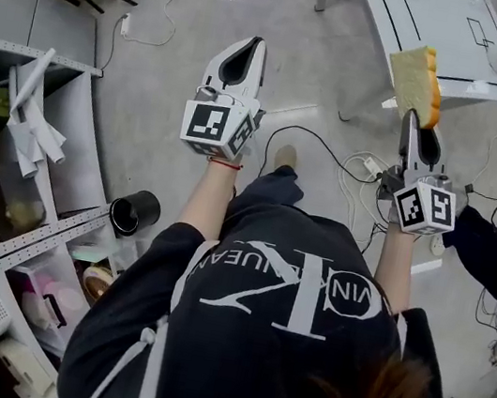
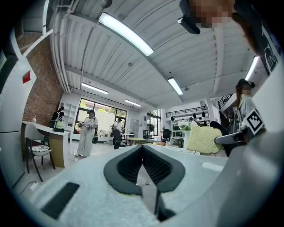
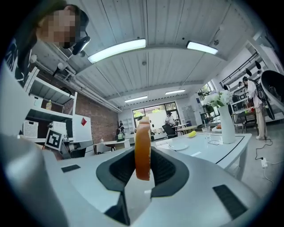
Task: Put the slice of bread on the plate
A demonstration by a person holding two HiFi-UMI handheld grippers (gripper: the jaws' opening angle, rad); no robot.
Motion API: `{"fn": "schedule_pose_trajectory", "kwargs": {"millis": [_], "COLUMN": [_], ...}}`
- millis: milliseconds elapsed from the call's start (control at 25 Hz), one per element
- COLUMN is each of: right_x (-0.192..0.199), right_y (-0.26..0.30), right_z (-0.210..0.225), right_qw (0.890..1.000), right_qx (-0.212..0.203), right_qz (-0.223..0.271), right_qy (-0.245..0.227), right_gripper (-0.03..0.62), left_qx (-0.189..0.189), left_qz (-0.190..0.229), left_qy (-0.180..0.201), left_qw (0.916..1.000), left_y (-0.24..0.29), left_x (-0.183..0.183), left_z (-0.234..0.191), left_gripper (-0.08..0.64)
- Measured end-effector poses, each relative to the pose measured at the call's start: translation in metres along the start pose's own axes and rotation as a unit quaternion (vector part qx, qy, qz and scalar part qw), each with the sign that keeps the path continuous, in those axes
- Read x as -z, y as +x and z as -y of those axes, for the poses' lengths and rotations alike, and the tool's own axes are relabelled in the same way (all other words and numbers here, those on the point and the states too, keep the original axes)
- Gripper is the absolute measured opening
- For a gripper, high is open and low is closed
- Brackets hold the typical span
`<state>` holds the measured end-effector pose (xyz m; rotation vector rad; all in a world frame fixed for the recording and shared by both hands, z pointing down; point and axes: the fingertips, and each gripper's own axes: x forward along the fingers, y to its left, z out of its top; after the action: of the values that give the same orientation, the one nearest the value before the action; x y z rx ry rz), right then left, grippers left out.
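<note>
- The fingers of the right gripper are clenched on the slice of bread, one pad on each flat face.
- Seen along these fingers, the bread stands upright and edge-on. Its orange-brown crust rises above the fingertips.
- From the head view, the bread sticks out past the fingertips, its pale yellow face showing. It hangs over the near edge of the white worktop.
- Beyond the right fingertips, a white plate lies flat on the worktop, well apart from the bread.
- To the right of the plate, further from the fingers, stands a tall white vase of flowers.
- The fingers of the left gripper are closed together, tips touching, with nothing between them.
- The left gripper is held level over the grey floor, well to the left of the right fingers.
- From the left fingers, the bread shows off to the right, held in the other gripper.
</note>
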<state>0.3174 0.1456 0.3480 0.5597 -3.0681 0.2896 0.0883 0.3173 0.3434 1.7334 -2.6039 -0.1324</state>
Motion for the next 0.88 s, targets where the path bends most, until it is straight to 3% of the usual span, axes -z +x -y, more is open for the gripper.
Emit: {"fn": "schedule_pose_trajectory", "kwargs": {"millis": [400, 880], "right_x": [0.0, -0.001], "right_y": [0.09, 0.127], "right_z": [0.001, 0.005], "right_qw": [1.0, 1.0], "right_qx": [0.008, 0.005], "right_qz": [0.015, 0.011], "right_qy": [0.009, 0.008], "right_gripper": [0.091, 0.091], "left_qx": [0.019, 0.037], "left_qz": [-0.001, -0.015], "left_qy": [-0.001, -0.017], "left_qw": [0.9998, 0.999], "left_y": [0.071, 0.098], "left_x": [0.004, 0.018], "left_z": [-0.06, -0.073], "left_gripper": [0.008, 0.008]}}
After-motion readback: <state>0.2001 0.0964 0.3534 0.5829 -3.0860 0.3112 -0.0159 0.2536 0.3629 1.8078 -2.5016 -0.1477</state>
